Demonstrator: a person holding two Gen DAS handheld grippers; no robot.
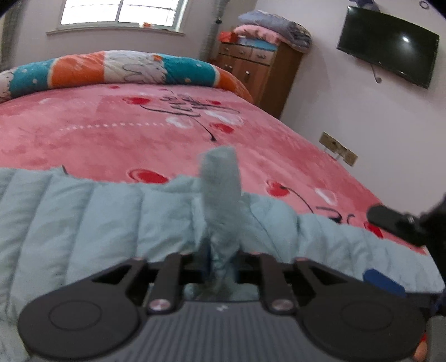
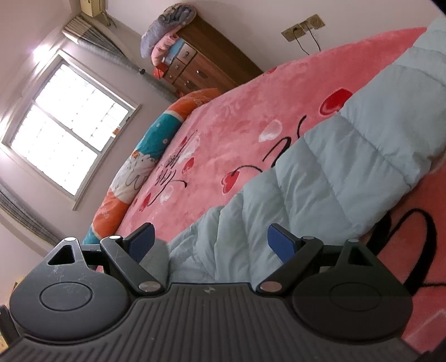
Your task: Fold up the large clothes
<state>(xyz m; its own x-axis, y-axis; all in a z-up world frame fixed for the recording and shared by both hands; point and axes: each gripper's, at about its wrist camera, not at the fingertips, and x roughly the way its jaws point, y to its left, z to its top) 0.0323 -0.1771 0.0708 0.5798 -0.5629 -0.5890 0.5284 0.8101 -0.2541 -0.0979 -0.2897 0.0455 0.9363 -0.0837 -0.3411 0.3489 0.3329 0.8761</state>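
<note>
Pale pinkish walls; bright window with grey curtains. Bed under a pink blanket with red hearts, a rolled orange-teal quilt at its far end. Wooden dresser piled with folded bedding. Wall-mounted dark TV, wall sockets

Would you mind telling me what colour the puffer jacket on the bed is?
The puffer jacket is pale blue-grey, clearest in the right wrist view.
</note>
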